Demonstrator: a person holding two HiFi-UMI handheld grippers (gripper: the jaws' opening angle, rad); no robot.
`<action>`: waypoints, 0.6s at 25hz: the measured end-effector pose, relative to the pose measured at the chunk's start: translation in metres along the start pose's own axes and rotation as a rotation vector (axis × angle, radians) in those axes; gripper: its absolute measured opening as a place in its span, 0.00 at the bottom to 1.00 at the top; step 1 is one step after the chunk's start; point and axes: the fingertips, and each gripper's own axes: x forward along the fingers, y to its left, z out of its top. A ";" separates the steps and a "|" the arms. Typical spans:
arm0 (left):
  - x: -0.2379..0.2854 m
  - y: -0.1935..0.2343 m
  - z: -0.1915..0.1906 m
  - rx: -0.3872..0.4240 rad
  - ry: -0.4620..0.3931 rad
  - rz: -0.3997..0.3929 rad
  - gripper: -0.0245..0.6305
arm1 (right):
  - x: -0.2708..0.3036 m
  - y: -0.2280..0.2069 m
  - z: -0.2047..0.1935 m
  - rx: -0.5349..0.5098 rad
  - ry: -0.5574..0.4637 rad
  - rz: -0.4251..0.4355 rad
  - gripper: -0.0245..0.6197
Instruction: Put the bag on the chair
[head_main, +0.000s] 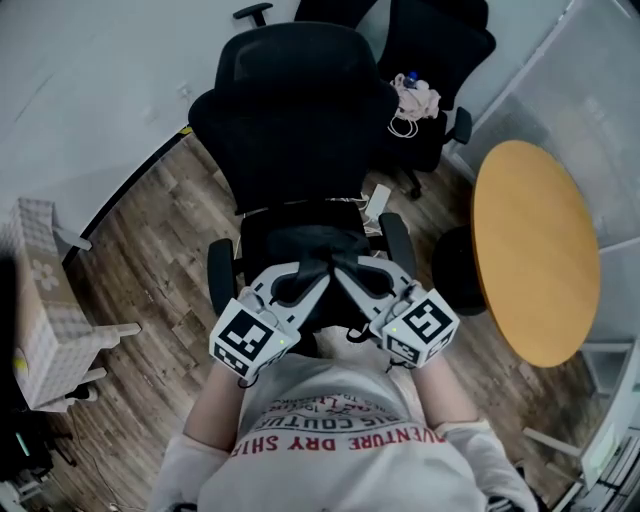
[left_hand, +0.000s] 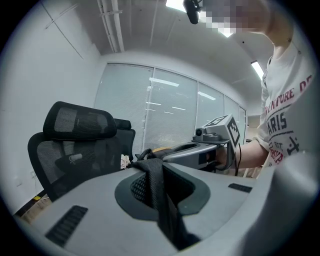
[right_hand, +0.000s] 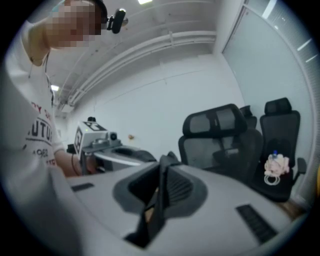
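A black bag (head_main: 310, 243) sits low between the armrests of the black office chair (head_main: 290, 110), over its seat; whether it rests on the seat I cannot tell. My left gripper (head_main: 320, 274) is shut on a black woven strap (left_hand: 159, 186) of the bag. My right gripper (head_main: 340, 270) is shut on another black strap (right_hand: 161, 192). The two grippers meet tip to tip above the bag. In the left gripper view the right gripper (left_hand: 200, 150) shows beyond the strap, with the chair (left_hand: 75, 150) on the left. The chair (right_hand: 220, 135) stands ahead in the right gripper view.
A second black chair (head_main: 440, 60) behind holds a pale bundle and a bottle (head_main: 415, 98). A round wooden table (head_main: 535, 250) stands at the right. A pale box-like stand (head_main: 40, 300) is at the left. The floor is wood, with a wall behind.
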 end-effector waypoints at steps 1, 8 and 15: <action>0.003 0.009 0.000 -0.001 0.006 -0.006 0.11 | 0.008 -0.007 0.001 0.006 0.001 -0.002 0.12; 0.022 0.070 -0.002 -0.034 0.063 0.004 0.11 | 0.055 -0.047 0.008 0.042 0.023 -0.004 0.12; 0.051 0.130 0.000 -0.084 0.067 0.094 0.11 | 0.095 -0.094 0.016 0.036 0.056 0.043 0.12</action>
